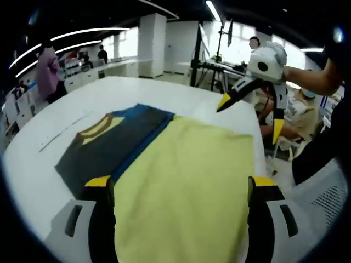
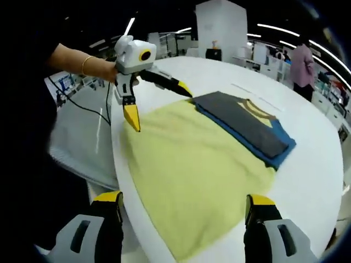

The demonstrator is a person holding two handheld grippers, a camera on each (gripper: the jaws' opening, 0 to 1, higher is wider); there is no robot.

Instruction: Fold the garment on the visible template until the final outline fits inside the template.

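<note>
- Garment [image 1: 115,139]: one dark grey and blue shirt, folded, laid on the white table [image 1: 44,164] ahead of both sets of jaws; judged soft, light and limp, best taken at an edge or corner.
- Yellow cloth [image 1: 186,181]: one, spread flat between the jaws and under the garment; possibly the template, though this is uncertain.
- Left gripper [image 1: 181,189]: jaws spread wide, nothing held.
- Right gripper [image 2: 184,205]: jaws spread wide, nothing held.

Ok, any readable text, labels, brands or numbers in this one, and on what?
None that can be read.
Folded dark garment: a yellow curved mark, no letters legible.
Yellow cloth: plain.
White table: no markings readable.
Background room: too blurred to tell.
</note>
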